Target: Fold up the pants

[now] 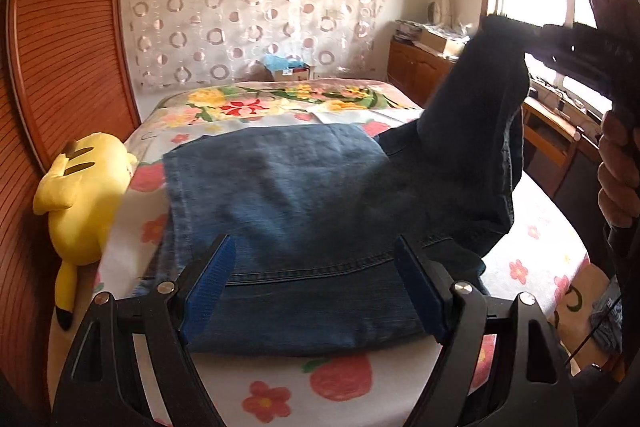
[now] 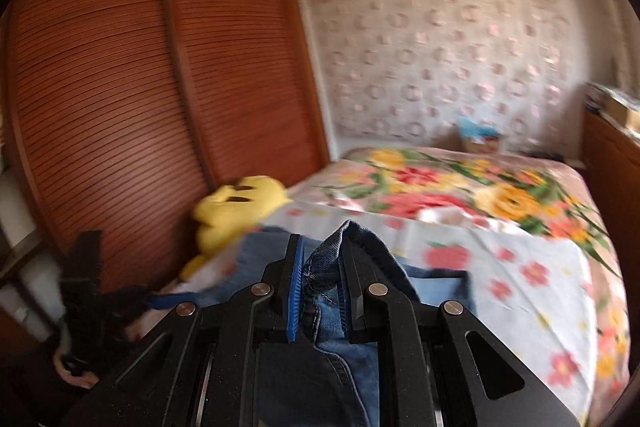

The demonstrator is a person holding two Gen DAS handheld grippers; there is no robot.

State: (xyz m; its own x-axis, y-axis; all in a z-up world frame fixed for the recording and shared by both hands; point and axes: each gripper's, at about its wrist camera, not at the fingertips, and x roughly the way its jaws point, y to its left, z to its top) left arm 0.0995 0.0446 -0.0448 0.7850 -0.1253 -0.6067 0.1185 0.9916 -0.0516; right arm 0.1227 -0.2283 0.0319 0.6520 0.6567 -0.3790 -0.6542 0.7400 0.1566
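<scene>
In the left wrist view the left gripper [image 1: 314, 283] is hovering with jaws spread over the pants [image 1: 280, 187] lying on the bed [image 1: 532, 251], while in the right wrist view the right gripper [image 2: 320, 291] is pinching a lifted denim edge, which should be carried across squarely with the layers aligned

I can read no writing anywhere from my tools' cameras. The jeans [image 1: 288, 187] show no legible label, the small box [image 1: 294, 72] past the bed [image 1: 256, 399] has marks too blurred to make out, and the wardrobe [image 2: 120, 99] carries no lettering.
</scene>
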